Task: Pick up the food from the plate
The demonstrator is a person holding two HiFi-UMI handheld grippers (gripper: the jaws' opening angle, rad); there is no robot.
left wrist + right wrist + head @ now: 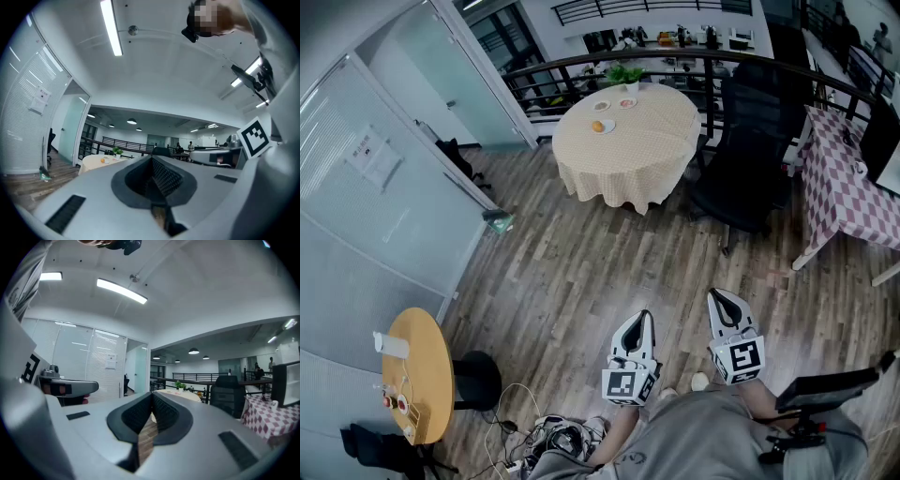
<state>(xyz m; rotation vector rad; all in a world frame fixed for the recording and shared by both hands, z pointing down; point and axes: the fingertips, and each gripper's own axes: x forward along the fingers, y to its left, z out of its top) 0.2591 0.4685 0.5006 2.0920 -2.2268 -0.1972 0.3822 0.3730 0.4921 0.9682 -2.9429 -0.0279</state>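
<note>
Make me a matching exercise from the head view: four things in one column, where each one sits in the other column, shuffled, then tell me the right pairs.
Things:
1. potted plant
2. black office chair
3. checked tablecloth
4. small wooden table

Places:
A. lower left of the picture
B. at the right edge of the picture
C. on the round table with the cream cloth
D. between the round table and the checked one

Pairs: 1-C, 2-D, 3-B, 4-A.
</note>
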